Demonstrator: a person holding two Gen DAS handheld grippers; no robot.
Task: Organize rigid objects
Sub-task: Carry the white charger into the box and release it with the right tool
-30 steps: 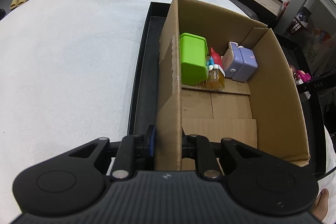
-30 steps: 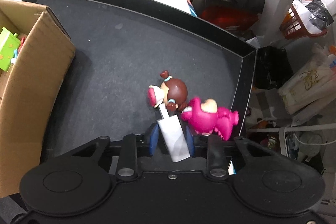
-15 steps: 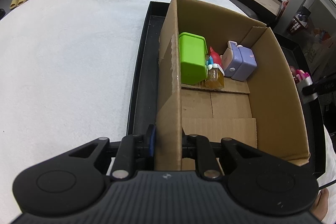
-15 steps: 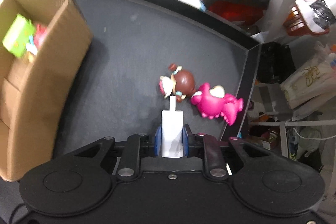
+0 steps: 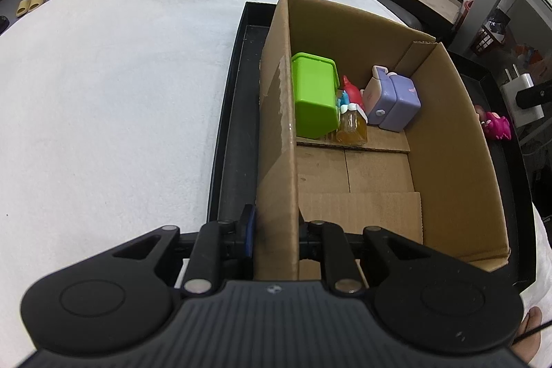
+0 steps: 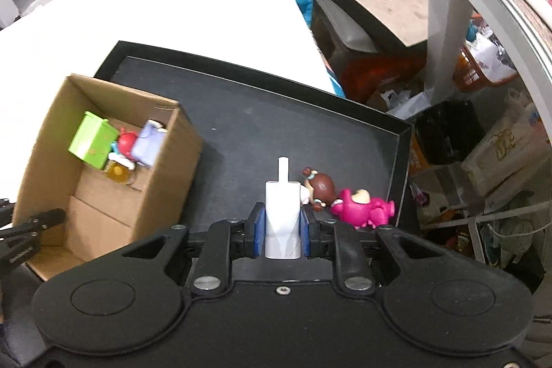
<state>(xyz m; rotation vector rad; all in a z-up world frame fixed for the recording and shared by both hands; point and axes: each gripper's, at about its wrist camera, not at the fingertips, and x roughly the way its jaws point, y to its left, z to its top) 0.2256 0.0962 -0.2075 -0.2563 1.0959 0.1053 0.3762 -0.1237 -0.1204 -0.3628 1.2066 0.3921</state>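
Clamping the near end of the cardboard box's (image 5: 279,161) left wall, the left gripper (image 5: 276,231) has its jaws closed onto the board, one finger outside and one inside, so the box stands steadied on the black tray (image 5: 224,140). Ahead of those fingers, at the far end of the box floor, sit a green plastic container (image 5: 314,99), a small amber bottle (image 5: 352,126), a red figure (image 5: 352,90) and a lilac toy case (image 5: 391,102), packed close together.

The right gripper (image 6: 282,226) is closed on a white plug-in charger (image 6: 281,216), its blue pads (image 6: 258,230) pressing the two flat sides low on the body while the prong end points forward, away from the fingers. In the left view the charger (image 5: 521,92) shows raised beyond the box's right wall. Just ahead and to the right of the right fingers, a brown-haired doll figure (image 6: 319,188) and a pink bear toy (image 6: 362,207) lie on the tray, touching each other.

The charger looks light, hard and smooth-sided; I judge the flat faces the sound place to pinch, since the glossy shell could slip if gripped near a rounded edge, and the prong is best kept clear of the cardboard. The bare near half of the box floor seems the natural spot for it.
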